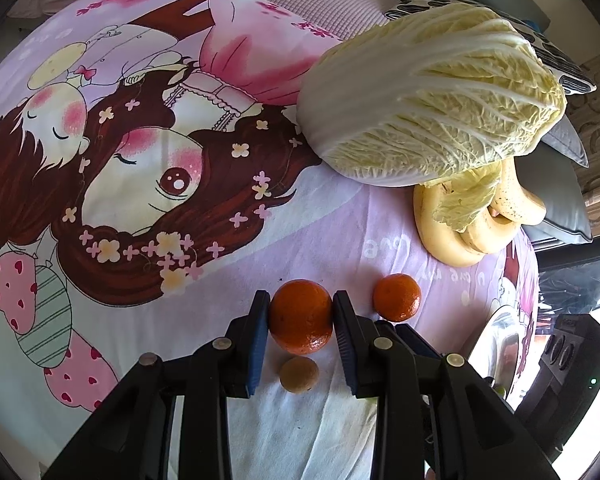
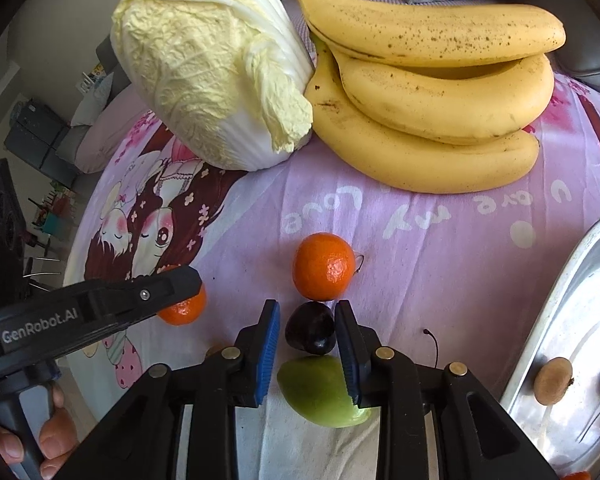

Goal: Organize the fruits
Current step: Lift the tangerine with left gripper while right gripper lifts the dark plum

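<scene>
The left hand-held gripper (image 1: pixel 301 316) is gripping an orange (image 1: pixel 301 316), its blue pads pressing against both sides of the fruit on the printed sheet (image 1: pixel 148 168). Just behind that orange, toward the camera, a small tan fruit (image 1: pixel 299 374) is lying between the fingers; just right of the right finger a second orange (image 1: pixel 397 297) is sitting apart. Farther ahead and to the right a cabbage (image 1: pixel 432 96) is resting partly over the bananas (image 1: pixel 460 236). The right hand-held gripper (image 2: pixel 307 330) is standing narrowly open around a dark plum (image 2: pixel 310 328), the pads close beside it, though contact is hard to tell. A green fruit (image 2: pixel 320 392) is lying just behind the plum, under the right finger, and the second orange (image 2: pixel 324 272) is touching the plum just ahead. To the right a metal tray (image 2: pixel 540 320) is holding a brown fruit (image 2: pixel 553 381).
</scene>
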A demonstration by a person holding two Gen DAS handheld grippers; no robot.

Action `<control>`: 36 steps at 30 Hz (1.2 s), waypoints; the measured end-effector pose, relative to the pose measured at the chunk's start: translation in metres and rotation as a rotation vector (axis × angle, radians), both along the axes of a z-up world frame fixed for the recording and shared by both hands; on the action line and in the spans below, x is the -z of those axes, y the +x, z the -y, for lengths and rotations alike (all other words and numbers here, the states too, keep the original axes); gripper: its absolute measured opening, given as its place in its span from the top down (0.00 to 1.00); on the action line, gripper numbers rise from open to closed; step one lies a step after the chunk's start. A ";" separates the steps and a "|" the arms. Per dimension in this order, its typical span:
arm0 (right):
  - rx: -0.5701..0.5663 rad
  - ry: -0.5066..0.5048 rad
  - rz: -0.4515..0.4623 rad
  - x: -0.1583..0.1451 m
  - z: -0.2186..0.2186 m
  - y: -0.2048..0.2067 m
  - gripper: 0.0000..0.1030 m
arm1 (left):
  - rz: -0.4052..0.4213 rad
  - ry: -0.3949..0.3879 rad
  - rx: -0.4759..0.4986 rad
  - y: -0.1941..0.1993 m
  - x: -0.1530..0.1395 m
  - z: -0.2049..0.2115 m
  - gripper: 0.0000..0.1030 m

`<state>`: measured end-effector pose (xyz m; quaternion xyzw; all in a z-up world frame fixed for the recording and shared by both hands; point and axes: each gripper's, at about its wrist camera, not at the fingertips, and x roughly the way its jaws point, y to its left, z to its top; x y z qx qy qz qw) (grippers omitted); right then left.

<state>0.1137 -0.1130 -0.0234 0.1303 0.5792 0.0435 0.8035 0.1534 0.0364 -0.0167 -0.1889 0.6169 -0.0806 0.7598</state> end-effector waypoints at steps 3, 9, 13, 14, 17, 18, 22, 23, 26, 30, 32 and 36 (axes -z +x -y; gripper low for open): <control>-0.017 -0.023 -0.010 0.006 -0.007 0.002 0.68 | -0.004 -0.005 -0.002 0.000 0.001 0.000 0.68; -0.031 -0.054 -0.007 0.009 -0.012 0.001 0.71 | -0.010 -0.012 0.001 0.001 0.004 -0.001 0.68; -0.038 -0.036 -0.005 0.009 -0.013 0.002 0.71 | -0.010 -0.018 -0.006 0.002 0.004 -0.002 0.68; -0.042 -0.034 -0.004 0.009 -0.014 0.002 0.71 | -0.011 -0.019 -0.008 0.002 0.004 -0.003 0.68; -0.056 0.005 -0.001 0.009 -0.019 0.003 0.71 | -0.013 -0.023 -0.017 0.003 0.004 -0.006 0.68; -0.059 0.011 0.001 0.008 -0.021 0.003 0.71 | -0.012 -0.024 -0.018 0.002 0.003 -0.007 0.68; -0.071 0.023 0.016 0.004 -0.025 0.002 0.71 | -0.007 -0.022 -0.022 0.002 0.001 -0.011 0.68; -0.071 0.027 0.017 0.003 -0.025 0.002 0.71 | -0.007 -0.021 -0.021 0.002 0.000 -0.012 0.68; -0.056 0.026 0.027 -0.002 -0.021 0.000 0.71 | -0.003 -0.021 -0.019 0.001 -0.002 -0.013 0.68; -0.028 0.026 0.067 -0.018 -0.010 -0.005 0.71 | 0.018 -0.004 -0.009 0.000 -0.010 -0.007 0.68; -0.010 0.021 0.084 -0.026 -0.004 -0.007 0.71 | 0.029 -0.005 0.006 0.000 -0.015 -0.001 0.68; 0.030 0.010 0.103 -0.038 0.012 -0.014 0.71 | 0.054 0.004 0.037 -0.002 -0.024 0.012 0.68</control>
